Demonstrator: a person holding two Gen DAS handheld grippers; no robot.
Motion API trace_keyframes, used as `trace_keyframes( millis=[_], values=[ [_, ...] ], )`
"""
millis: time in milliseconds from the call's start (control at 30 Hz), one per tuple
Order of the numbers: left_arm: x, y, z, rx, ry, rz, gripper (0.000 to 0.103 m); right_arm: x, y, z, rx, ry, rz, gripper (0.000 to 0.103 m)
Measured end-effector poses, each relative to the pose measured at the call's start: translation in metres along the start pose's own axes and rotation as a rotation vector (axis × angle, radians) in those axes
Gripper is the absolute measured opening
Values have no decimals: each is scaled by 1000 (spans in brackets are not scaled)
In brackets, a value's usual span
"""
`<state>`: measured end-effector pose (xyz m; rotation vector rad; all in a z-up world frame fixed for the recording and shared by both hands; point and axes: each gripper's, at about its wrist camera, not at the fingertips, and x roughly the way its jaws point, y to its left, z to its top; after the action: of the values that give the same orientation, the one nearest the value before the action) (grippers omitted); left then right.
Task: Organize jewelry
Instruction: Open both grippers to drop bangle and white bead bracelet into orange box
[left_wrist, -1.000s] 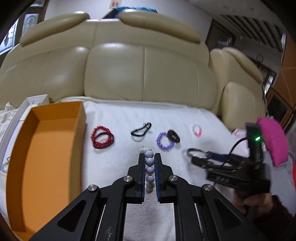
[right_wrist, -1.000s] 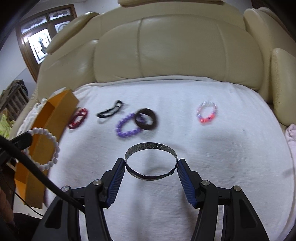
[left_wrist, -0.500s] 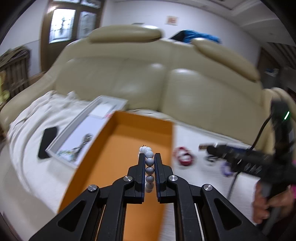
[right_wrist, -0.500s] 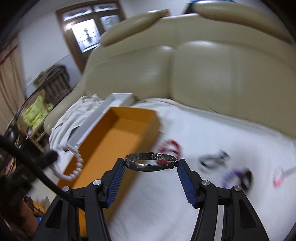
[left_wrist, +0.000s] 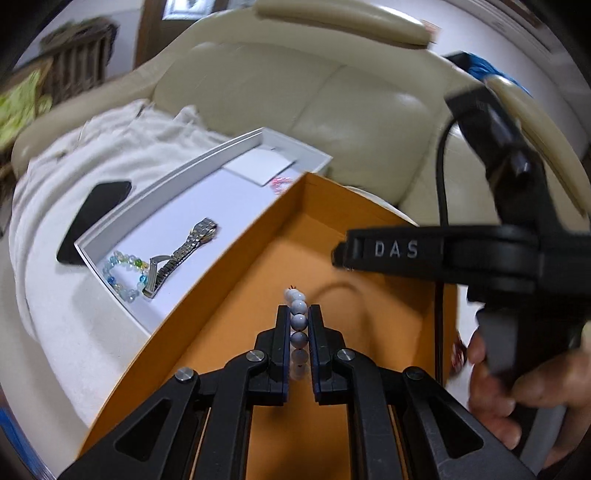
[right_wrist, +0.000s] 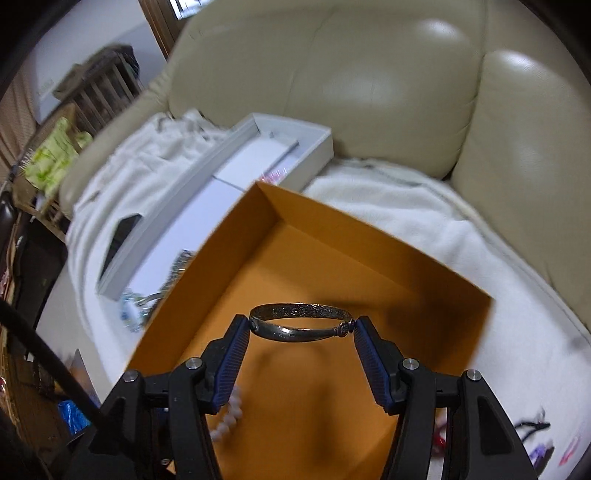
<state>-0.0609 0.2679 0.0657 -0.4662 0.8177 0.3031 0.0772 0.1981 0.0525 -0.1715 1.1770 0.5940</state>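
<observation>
Cream leather sofa (right_wrist: 388, 74) behind, white blanket (right_wrist: 424, 221) spread over the seat. Orange box (left_wrist: 332, 240) open on the blanket, white tray (left_wrist: 207, 162) touching its far side. Inside the tray: a pale blue-green bead bracelet (left_wrist: 122, 273), a metal watch band (left_wrist: 181, 254) against it, a white card (left_wrist: 262, 164). Black phone (left_wrist: 94, 218) flat on the blanket just beside the tray.

Left gripper (left_wrist: 298, 332) over the orange box, jaws clamped on a white bead bracelet (left_wrist: 298, 321), beads stacked in a line between the pads. Right gripper (right_wrist: 301, 334) also above the box, jaws pressed on opposite sides of a silver bangle (right_wrist: 300, 322), held nearly level. Dark shadows under both on the box floor. Right hand (left_wrist: 517, 391) wrapped round its gripper handle, seen from the left wrist. More bracelets blurred at the lower right edge of the right wrist view.
</observation>
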Motion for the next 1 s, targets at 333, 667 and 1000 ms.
trace_keyframes(
  millis=[333, 667, 1000],
  values=[
    [12, -2, 0, -32, 9, 140, 46, 0, -33, 10, 96, -6, 99, 73],
    [-25, -37, -7, 41, -157, 192, 51, -170, -152, -105, 271, -398, 119, 73],
    [-42, -106, -36, 220, -243, 122, 54, -172, -275, -246, 622, -409, 97, 56]
  ],
)
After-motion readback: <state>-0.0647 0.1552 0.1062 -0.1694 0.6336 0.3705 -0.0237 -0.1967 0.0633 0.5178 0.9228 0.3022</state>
